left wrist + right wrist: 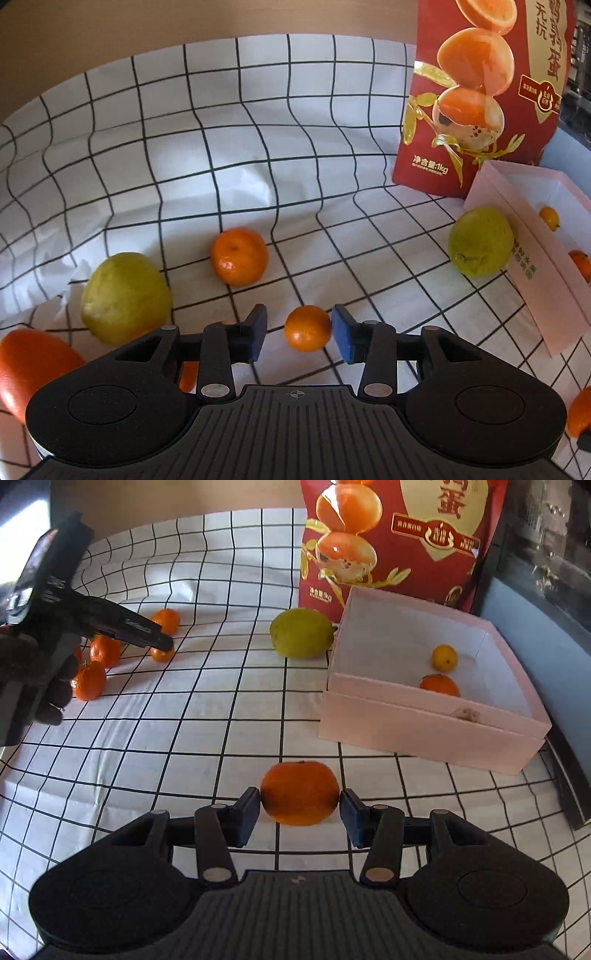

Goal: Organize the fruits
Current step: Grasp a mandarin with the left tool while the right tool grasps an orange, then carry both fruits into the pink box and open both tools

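1. White cloth with a black grid [221, 709] is covering the surface, a tall red printed bag [399, 535] standing at the back.
2. Beside the bag, an open pale pink cardboard box [424, 731] is holding one small yellow citrus [444, 657] and one orange mandarin [439, 685].
3. A large green-yellow lemon [302, 633] is lying against the box's outer wall.
4. The right gripper [299, 808] is pinching a round orange mandarin fruit [299, 793] between its jaws.
5. The left gripper [298, 338] is hanging with jaws narrowly parted around a small orange tangerine [307, 328]; the right pad looks touching, the left clear.
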